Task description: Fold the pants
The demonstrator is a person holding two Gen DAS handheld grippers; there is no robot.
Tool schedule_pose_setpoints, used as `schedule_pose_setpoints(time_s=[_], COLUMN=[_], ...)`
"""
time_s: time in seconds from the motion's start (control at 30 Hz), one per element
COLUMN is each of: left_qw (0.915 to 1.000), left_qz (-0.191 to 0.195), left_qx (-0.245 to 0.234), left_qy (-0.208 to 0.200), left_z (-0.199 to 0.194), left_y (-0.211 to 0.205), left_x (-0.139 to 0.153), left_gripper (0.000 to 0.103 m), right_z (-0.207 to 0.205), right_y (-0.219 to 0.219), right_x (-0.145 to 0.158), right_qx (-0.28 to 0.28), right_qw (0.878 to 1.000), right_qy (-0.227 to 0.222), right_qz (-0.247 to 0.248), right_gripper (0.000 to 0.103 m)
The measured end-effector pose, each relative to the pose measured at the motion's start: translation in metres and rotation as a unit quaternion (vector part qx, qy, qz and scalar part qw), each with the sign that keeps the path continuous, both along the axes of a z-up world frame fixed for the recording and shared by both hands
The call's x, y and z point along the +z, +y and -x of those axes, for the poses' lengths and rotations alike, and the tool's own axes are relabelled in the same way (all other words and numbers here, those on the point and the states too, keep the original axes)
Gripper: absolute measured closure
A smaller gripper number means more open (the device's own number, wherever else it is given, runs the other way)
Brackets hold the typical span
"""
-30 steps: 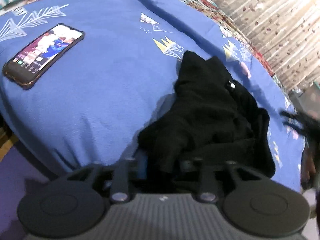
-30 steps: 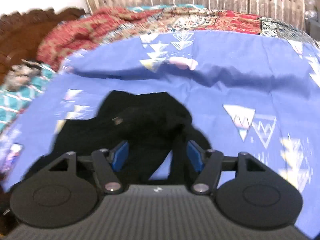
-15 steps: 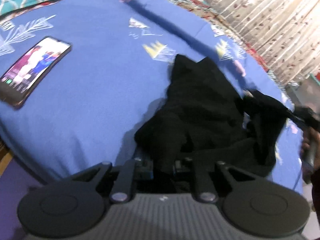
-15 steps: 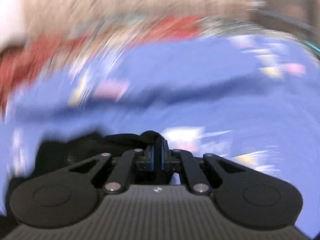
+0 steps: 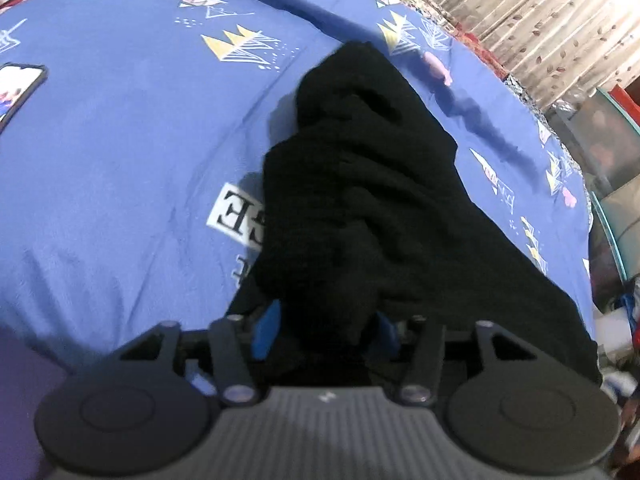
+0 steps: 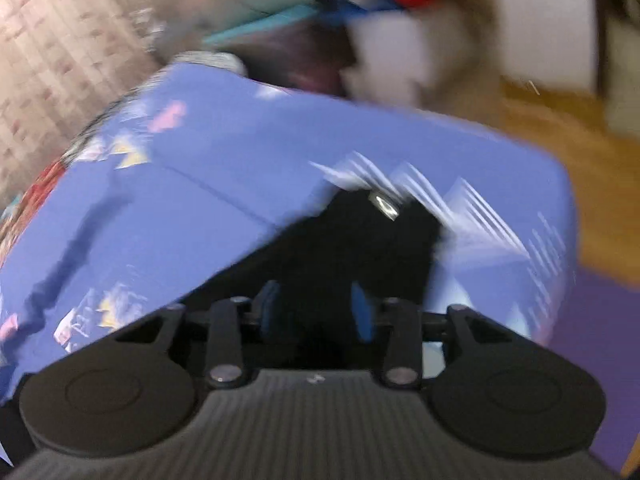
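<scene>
Both tools have just been opening again after a brief pinch on the black pants, and the cloth now lies stretched longer across the bed than it did a second ago, when it sat bunched in a heap.

Left wrist view: the left tool (image 5: pixel 324 330) has its blue pads apart, with a thick bunch of the pants (image 5: pixel 360 184) lying between them; whether the pads press on the cloth is hard to say, since the fabric looks slack there; the garment runs away from the tool in rumpled ridges over the blue bedsheet (image 5: pixel 132 128), ending near a yellow crown print; a phone (image 5: pixel 18 88) that was well inside the picture has slid to the left edge; a patterned curtain (image 5: pixel 532 12) hangs behind the bed.

Right wrist view: heavy blur; the right tool (image 6: pixel 316 312) has swung round to face the bed's corner, the wooden floor (image 6: pixel 560 136) beyond it; its pads stand apart, dark cloth between them, no firm pinch evident; a small metal fastener (image 6: pixel 384 204) glints at the far end of the pants.

Progress, as a judgement: early; the pants look pulled out lengthwise but remain wrinkled and unflattened; smoothing, laying leg on leg and the folds themselves all appear left to do.
</scene>
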State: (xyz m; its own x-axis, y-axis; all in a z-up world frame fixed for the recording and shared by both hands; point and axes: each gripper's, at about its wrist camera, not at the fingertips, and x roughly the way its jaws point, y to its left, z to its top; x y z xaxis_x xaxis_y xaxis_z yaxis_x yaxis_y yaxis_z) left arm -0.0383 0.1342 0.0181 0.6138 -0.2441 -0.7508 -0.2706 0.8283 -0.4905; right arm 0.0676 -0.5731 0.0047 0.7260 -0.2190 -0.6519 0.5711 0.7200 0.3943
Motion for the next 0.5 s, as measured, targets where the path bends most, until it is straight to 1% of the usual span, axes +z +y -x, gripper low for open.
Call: schedule_pose_setpoints(time_s=[0.03, 0.07, 0.1, 0.17, 0.2, 0.23, 0.3, 0.37, 0.47, 0.5], left_qw=[1.0000, 0.9999, 0.9998, 0.9995, 0.9994, 0.9989, 0.9969, 0.9951, 0.9934, 0.9933], left_qz=[0.002, 0.004, 0.003, -0.001, 0.002, 0.008, 0.008, -0.001, -0.019, -0.026], left_qx=[0.004, 0.008, 0.014, 0.027, 0.032, 0.042, 0.070, 0.088, 0.094, 0.090], left_qy=[-0.004, -0.007, -0.010, -0.014, -0.016, -0.022, -0.035, -0.044, -0.062, -0.067], left_z=[0.005, 0.009, 0.014, 0.020, 0.022, 0.024, 0.025, 0.017, -0.007, -0.018], left_y=[0.002, 0.004, 0.007, 0.014, 0.020, 0.028, 0.043, 0.054, 0.064, 0.065], left_x=[0.002, 0.004, 0.005, 0.009, 0.011, 0.013, 0.020, 0.027, 0.035, 0.037], left_gripper=[0.036, 0.031, 0.023, 0.022, 0.022, 0.022, 0.022, 0.022, 0.017, 0.016], right_z=[0.009, 0.013, 0.019, 0.018, 0.015, 0.014, -0.003, -0.017, -0.059, -0.079], right_y=[-0.006, -0.006, -0.010, -0.001, 0.001, 0.015, 0.041, 0.069, 0.125, 0.149], right_x=[-0.005, -0.007, -0.007, 0.003, 0.012, 0.020, 0.034, 0.047, 0.059, 0.060], right_qx=[-0.010, -0.019, -0.029, -0.036, -0.028, -0.014, 0.035, 0.101, 0.206, 0.244], right_qw=[1.000, 1.000, 1.000, 0.999, 0.999, 0.999, 0.997, 0.991, 0.975, 0.966], right_qy=[0.000, 0.000, -0.004, -0.021, -0.036, -0.047, -0.064, -0.072, -0.082, -0.081], right_qz=[-0.005, -0.002, 0.002, 0.010, 0.015, 0.022, 0.037, 0.041, 0.032, 0.022], right_gripper=[0.059, 0.059, 0.059, 0.059, 0.059, 0.059, 0.059, 0.059, 0.059, 0.059])
